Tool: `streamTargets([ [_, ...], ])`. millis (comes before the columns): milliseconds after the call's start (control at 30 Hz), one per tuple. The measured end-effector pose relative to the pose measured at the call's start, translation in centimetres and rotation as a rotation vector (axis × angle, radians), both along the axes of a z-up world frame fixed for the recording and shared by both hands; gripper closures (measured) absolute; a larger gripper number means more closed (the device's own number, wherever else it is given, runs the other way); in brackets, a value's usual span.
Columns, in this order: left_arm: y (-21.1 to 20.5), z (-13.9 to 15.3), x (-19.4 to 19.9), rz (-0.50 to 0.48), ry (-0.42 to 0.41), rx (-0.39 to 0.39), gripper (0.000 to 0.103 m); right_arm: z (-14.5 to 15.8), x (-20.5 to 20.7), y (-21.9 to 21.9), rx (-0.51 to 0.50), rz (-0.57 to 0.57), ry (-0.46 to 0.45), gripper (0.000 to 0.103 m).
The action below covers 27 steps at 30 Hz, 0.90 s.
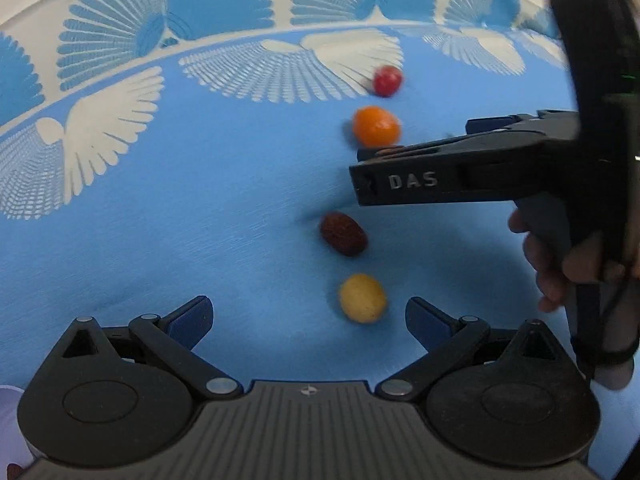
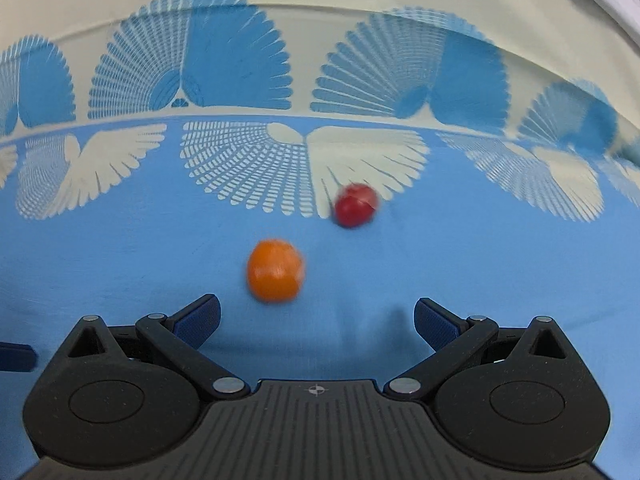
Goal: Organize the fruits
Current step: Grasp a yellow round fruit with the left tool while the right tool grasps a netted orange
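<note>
Several small fruits lie in a line on the blue cloth (image 1: 160,220). Farthest is a red round fruit (image 1: 387,79) (image 2: 356,204), then an orange fruit (image 1: 376,126) (image 2: 275,270), a dark red-brown date (image 1: 343,234) and a yellow fruit (image 1: 363,298). My left gripper (image 1: 308,320) is open, with the yellow fruit just ahead between its blue fingertips. My right gripper (image 2: 316,320) is open and empty, just short of the orange fruit. In the left wrist view the right gripper (image 1: 400,160) reaches in from the right above the cloth, between the orange fruit and the date.
The cloth (image 2: 120,260) carries white fan patterns and a cream border with blue fans (image 2: 192,60) along the far side. A hand (image 1: 560,264) holds the right gripper's handle. A pale object (image 1: 10,420) shows at the bottom left corner.
</note>
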<state>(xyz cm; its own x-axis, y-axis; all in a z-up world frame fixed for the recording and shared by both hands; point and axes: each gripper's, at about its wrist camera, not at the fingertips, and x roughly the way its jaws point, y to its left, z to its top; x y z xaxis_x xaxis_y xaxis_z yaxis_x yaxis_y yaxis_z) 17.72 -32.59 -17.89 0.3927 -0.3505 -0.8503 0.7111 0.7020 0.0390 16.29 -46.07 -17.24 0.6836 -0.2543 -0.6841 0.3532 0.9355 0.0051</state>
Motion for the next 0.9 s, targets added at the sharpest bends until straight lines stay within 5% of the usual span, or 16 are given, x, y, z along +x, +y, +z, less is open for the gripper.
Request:
streamTargets([
  [67, 0.2, 0.2, -0.1, 0.006, -0.028, -0.03, 0.018, -0.5, 1.2, -0.1, -0.022, 0.036, 0.009, 0.001],
  [100, 0.3, 0.2, 0.0, -0.015, -0.007, -0.052, 0.038, -0.7, 1.7, 0.0, -0.031, 0.057, 0.014, 0.006],
  [133, 0.3, 0.3, 0.0, -0.033, 0.015, -0.066, 0.069, -1.0, 1.9, 0.2, -0.053, 0.092, 0.0, 0.025],
  [167, 0.3, 0.4, 0.0, -0.049, 0.032, -0.075, 0.075, -0.9, 1.7, 0.3, -0.051, 0.132, -0.024, 0.039],
  [200, 0.3, 0.6, -0.2, -0.05, 0.022, -0.068, 0.076, -0.7, 1.6, 0.4, -0.038, 0.151, -0.04, 0.069],
  [367, 1.4, 2.5, -1.0, -0.046, -0.01, -0.081, 0.076, 0.4, -0.8, 1.2, -0.049, 0.059, -0.039, 0.07],
  [600, 6.6, 7.6, -3.5, 0.003, -0.073, -0.094, 0.076, 5.5, -10.1, 2.4, -0.04, -0.102, -0.127, 0.07],
  [733, 10.8, 10.6, -6.0, 0.045, -0.064, -0.089, 0.076, 8.9, -16.2, 6.6, -0.064, -0.092, -0.183, 0.069],
  [900, 16.5, 13.9, -9.4, 0.097, -0.055, -0.086, 0.076, 12.6, -21.8, 13.2, 0.038, -0.044, -0.233, 0.069],
])
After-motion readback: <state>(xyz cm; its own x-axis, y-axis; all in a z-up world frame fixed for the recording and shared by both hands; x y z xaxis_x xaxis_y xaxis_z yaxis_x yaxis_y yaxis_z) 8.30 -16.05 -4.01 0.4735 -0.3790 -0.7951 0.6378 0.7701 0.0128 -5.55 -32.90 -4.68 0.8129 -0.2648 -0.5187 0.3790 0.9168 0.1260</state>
